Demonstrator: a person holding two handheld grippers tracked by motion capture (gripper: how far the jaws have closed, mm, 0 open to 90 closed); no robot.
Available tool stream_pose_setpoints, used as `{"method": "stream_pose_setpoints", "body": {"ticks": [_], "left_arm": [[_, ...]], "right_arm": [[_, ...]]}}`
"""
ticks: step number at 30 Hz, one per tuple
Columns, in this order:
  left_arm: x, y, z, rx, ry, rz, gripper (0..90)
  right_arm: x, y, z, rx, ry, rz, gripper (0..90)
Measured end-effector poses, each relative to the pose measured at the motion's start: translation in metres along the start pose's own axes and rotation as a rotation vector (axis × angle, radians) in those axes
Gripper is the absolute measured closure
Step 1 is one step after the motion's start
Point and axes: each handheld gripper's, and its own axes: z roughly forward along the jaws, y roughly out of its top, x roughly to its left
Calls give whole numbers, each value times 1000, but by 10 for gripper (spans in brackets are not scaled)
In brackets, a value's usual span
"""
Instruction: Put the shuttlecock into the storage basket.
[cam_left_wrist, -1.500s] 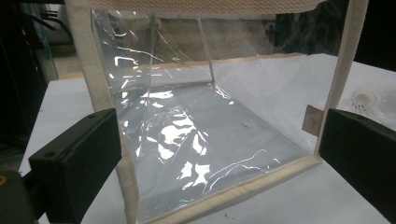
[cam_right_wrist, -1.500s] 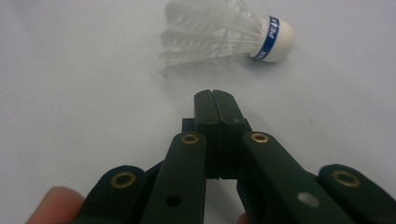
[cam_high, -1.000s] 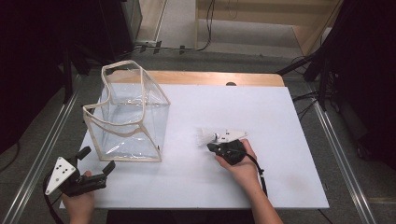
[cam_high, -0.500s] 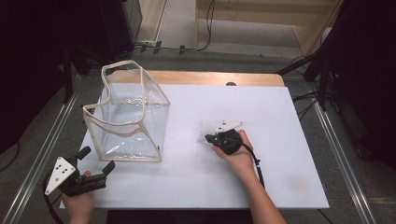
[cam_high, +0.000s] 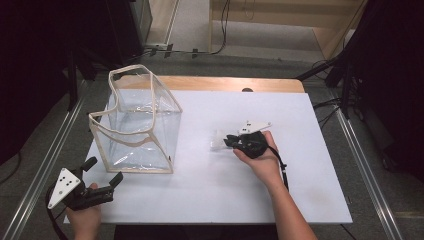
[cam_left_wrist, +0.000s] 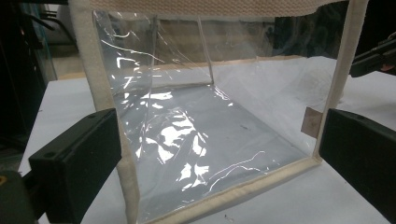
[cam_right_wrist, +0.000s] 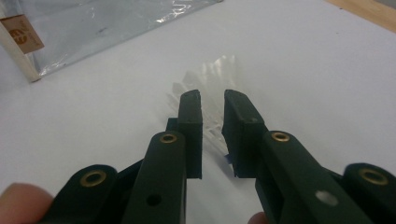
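Note:
A clear plastic bag with beige trim stands open-topped on the left of the white table. My left gripper rests at the table's front left corner, open, its jaws wide apart facing the bag's near side. A small clear plastic packet lies flat at mid-table. My right gripper hovers just right of it, pointing left. Its jaws have just been opening and stand a narrow gap apart. The packet lies on the table under and ahead of the tips, not pinched.
A strip of bare wood runs along the far edge of the white table. Metal rails flank both sides. A small brown label sits on the bag's corner. Open white surface lies between the bag and the packet.
My right hand has shifted a little toward the far side of the table and slightly up, staying by the packet. The left gripper and the bag have not moved.

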Motion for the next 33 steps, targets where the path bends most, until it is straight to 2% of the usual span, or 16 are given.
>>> {"method": "stream_pose_setpoints", "body": {"ticks": [1,2,3,4,6,8,10,12,17,19,20,26,32,33], "left_arm": [[0,0,0,0,1,-1,0],[0,0,0,0,1,-1,0],[0,0,0,1,1,1,0],[0,0,0,1,1,1,0],[0,0,0,3,1,2,0],[0,0,0,3,1,1,0],[0,0,0,1,1,0,0],[0,0,0,2,1,1,0],[0,0,0,2,2,2,0],[0,0,0,2,1,2,0],[0,0,0,2,2,1,0],[0,0,0,3,0,1,0],[-1,0,1,4,1,3,0],[-1,0,1,4,1,4,0]], "right_arm": [[-4,1,-3,6,-32,-3,820],[-4,1,-3,6,-32,-3,820],[-9,0,-4,14,-58,11,875],[-9,0,-4,14,-58,11,875],[-17,-6,1,50,-91,48,877],[-19,-8,3,63,-97,59,877],[-26,-18,13,108,-115,99,877],[-27,-23,16,126,-126,125,877],[-27,-28,19,140,-124,126,877],[-25,-29,19,143,-114,124,877],[-23,-29,19,145,-108,107,877],[-17,-30,17,140,-91,111,877],[-2,-29,15,134,-58,74,876],[-1,-28,14,128,-55,51,876]]}}
